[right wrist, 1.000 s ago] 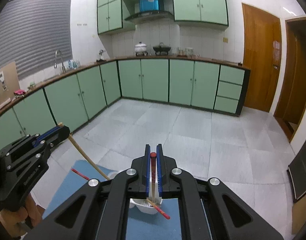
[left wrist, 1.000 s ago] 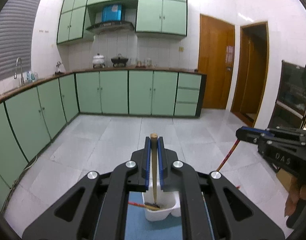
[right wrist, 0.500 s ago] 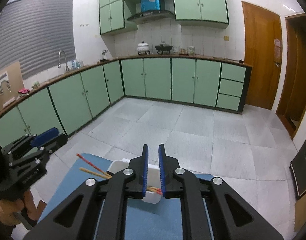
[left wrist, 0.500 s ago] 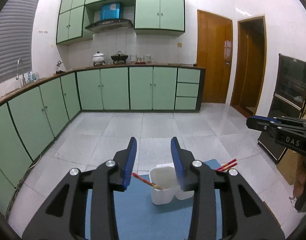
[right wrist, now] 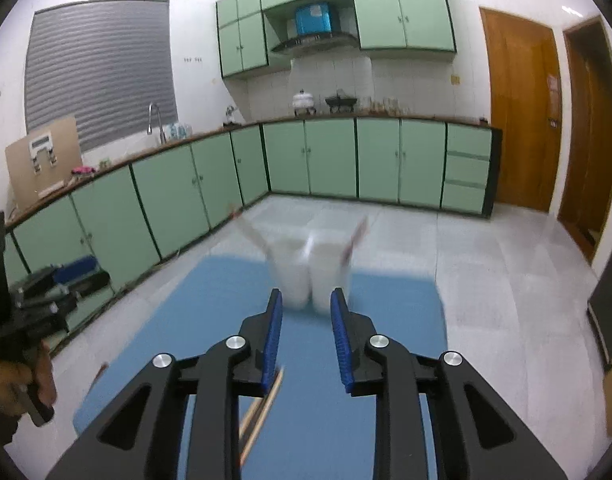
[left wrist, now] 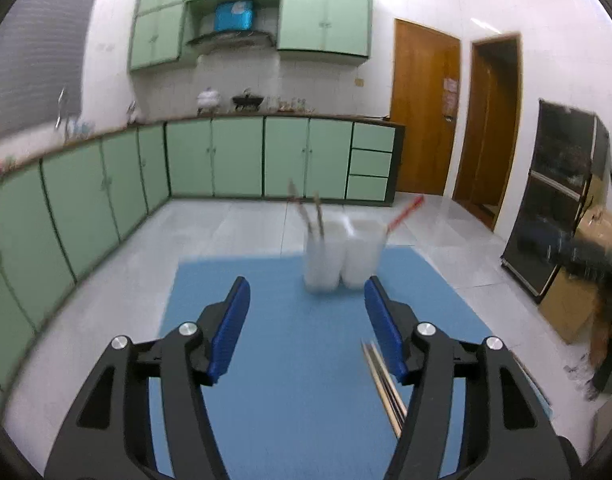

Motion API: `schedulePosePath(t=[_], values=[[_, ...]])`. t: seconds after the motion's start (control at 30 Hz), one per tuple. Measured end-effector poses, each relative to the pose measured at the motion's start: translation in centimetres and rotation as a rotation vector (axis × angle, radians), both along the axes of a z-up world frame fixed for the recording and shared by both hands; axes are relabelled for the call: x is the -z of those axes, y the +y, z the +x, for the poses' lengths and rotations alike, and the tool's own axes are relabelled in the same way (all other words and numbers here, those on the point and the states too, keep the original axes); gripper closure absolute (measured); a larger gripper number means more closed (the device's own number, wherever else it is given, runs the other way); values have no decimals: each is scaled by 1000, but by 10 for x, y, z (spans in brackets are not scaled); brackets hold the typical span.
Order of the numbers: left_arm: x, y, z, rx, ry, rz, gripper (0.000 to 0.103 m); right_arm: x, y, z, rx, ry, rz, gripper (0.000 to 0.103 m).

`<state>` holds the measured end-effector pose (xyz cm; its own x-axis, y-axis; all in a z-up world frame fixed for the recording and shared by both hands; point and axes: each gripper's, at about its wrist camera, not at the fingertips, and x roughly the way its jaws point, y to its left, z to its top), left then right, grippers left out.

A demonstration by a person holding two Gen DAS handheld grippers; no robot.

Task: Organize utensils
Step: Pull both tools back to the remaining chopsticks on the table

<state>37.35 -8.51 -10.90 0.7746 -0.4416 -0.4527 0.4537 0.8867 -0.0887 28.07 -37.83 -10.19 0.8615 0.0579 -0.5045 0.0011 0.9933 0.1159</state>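
Observation:
A white two-compartment holder [left wrist: 343, 255] stands at the far side of the blue mat [left wrist: 298, 356]. Wooden chopsticks lean in its left cup and a red one [left wrist: 404, 211] in its right cup. In the right wrist view the holder [right wrist: 311, 272] is blurred. Loose chopsticks [left wrist: 384, 386] lie on the mat near me, also seen as chopsticks [right wrist: 262, 412] under the right gripper's left finger. My left gripper [left wrist: 306, 320] hangs over the mat, jaws opening, nothing between them. My right gripper [right wrist: 306, 324] has its jaws opening too, with nothing in the gap.
The mat covers a table with a tiled kitchen floor beyond. Green cabinets [left wrist: 234, 156] run along the far and left walls. A dark cabinet [left wrist: 554, 216] and cardboard boxes stand at the right. A person's hand [right wrist: 14, 376] holds the left gripper at the right wrist view's left edge.
Both grippers let go of their chopsticks into the holder, opened, and pulled back toward the near side of the mat. The holder now looks farther away and upright in view.

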Motion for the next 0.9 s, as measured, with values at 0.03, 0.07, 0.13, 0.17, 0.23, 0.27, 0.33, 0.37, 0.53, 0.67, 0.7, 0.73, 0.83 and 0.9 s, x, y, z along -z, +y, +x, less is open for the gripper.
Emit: schedulePosePath(t=[0.03, 0.07, 0.13, 0.17, 0.23, 0.27, 0.33, 0.37, 0.53, 0.67, 0.7, 0.73, 0.83, 0.9], values=[[11, 6, -9, -8, 12, -2, 43, 18, 6, -13, 2, 14, 2, 78], [25, 12, -21, -22, 21, -1, 43, 43, 15, -30, 0, 37, 3, 78], [52, 19, -44, -28, 35, 28, 42, 77, 25, -53, 9, 76, 22, 78], [63, 21, -53, -30, 44, 39, 42, 101, 31, -66, 22, 109, 48, 78], [85, 26, -71, -41, 67, 63, 42, 131, 42, -81, 27, 168, 92, 78], [93, 31, -79, -56, 81, 57, 42, 140, 47, -85, 27, 183, 100, 78], [103, 42, -88, -82, 118, 24, 42, 158, 64, -94, 16, 210, 103, 78], [106, 45, -92, -91, 129, 13, 42, 162, 71, -96, 7, 214, 103, 78], [114, 46, -105, -95, 135, 22, 42, 172, 98, -93, -49, 230, 51, 78], [119, 43, -105, -94, 152, 23, 42, 174, 105, -83, -54, 211, 6, 77], [121, 42, -105, -93, 153, 28, 42, 175, 104, -81, -49, 206, 5, 77], [122, 40, -103, -92, 155, 32, 42, 174, 105, -79, -46, 203, 3, 79], [127, 35, -102, -85, 164, 42, 42, 175, 99, -78, -21, 195, 0, 80], [132, 31, -102, -71, 174, 49, 42, 177, 91, -79, 1, 194, 12, 81]])
